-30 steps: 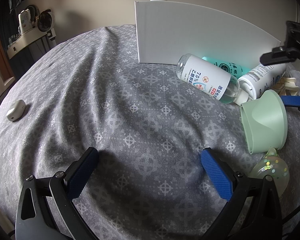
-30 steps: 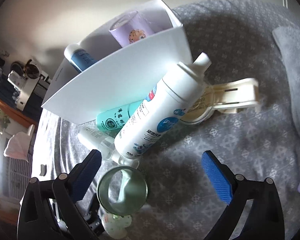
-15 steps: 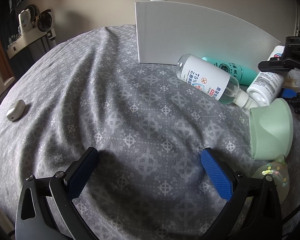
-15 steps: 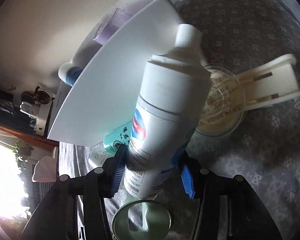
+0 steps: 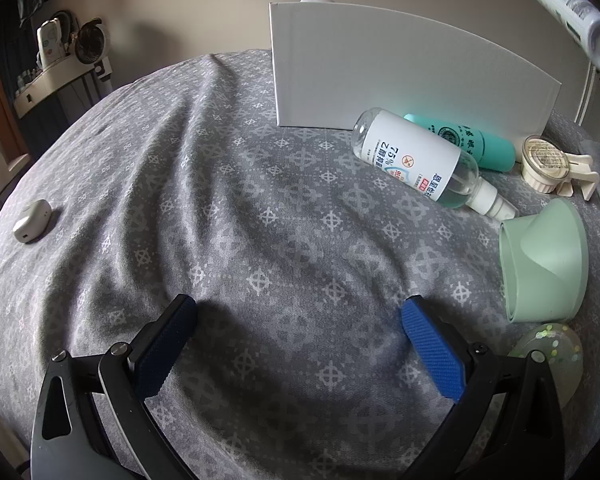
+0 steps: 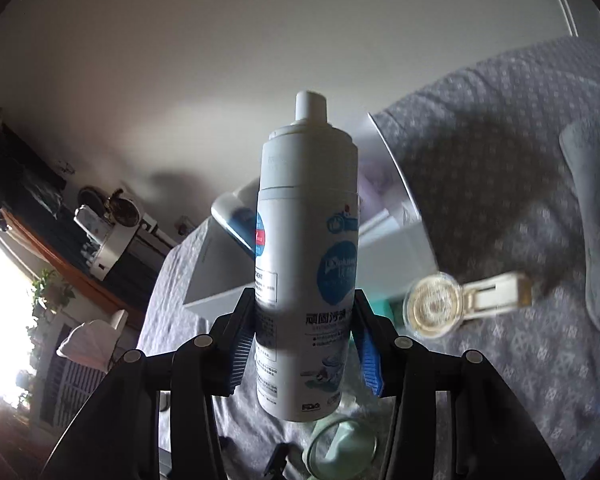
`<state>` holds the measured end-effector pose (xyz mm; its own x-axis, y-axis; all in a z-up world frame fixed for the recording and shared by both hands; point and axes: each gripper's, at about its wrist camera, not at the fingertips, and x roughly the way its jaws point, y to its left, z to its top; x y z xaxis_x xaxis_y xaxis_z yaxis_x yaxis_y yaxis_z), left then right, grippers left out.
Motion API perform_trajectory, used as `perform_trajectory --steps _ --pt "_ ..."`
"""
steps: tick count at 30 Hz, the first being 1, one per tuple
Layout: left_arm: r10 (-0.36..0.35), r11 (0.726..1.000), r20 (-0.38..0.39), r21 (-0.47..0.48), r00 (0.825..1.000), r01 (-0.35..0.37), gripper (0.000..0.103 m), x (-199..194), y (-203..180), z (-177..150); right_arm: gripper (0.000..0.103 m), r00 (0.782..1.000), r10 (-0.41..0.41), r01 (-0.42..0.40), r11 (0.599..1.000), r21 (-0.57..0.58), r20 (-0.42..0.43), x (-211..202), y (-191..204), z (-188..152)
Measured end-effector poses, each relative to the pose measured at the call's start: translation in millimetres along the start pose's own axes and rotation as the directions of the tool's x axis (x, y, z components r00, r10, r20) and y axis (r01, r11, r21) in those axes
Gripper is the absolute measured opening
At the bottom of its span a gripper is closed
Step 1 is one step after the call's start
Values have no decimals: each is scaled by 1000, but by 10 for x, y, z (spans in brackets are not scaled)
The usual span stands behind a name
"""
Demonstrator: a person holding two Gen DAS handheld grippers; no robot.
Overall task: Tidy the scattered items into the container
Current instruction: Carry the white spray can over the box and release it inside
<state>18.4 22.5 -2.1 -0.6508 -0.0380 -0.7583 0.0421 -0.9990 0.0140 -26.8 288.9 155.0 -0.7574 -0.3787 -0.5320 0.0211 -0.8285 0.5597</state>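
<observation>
My right gripper (image 6: 306, 340) is shut on a tall white spray bottle (image 6: 306, 264) and holds it in the air above the bed; the bottle also shows at the top right of the left wrist view (image 5: 572, 12). The white box (image 5: 400, 76) stands on the grey bedspread, with a blue-white tube (image 6: 236, 220) and a purple cup inside. Against its front lie a clear sanitizer bottle (image 5: 416, 160) and a teal tube (image 5: 472, 140). A green cup (image 5: 544, 264) lies on its side at right. My left gripper (image 5: 300, 344) is open and empty, low over the bedspread.
A round cream jar (image 5: 540, 160) with a cream clip (image 5: 580, 176) lies right of the box. A glittery translucent item (image 5: 552, 356) sits below the green cup. A small white case (image 5: 32, 220) lies far left. A shelf with a fan (image 5: 88, 40) stands beyond the bed.
My right gripper closed on the white spray bottle and lifted it off the bed, up and above the box. The left gripper has not moved.
</observation>
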Motion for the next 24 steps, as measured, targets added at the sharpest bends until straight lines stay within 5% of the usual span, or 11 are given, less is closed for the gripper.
perform_trajectory --steps 7,12,22,24 --pt "0 1000 0 0 1000 0 103 2 -4 -3 43 995 -37 43 997 -62 97 255 451 535" --pt "0 1000 0 0 1000 0 103 -5 -7 -9 43 990 -112 122 985 -126 81 769 568 744" --pt "1 1000 1 0 1000 -1 103 -3 -6 -10 44 961 -275 260 937 -233 -32 1399 521 491" --pt "1 1000 0 0 1000 -1 103 -7 -5 -11 54 956 -294 281 922 -265 -11 1348 561 458"
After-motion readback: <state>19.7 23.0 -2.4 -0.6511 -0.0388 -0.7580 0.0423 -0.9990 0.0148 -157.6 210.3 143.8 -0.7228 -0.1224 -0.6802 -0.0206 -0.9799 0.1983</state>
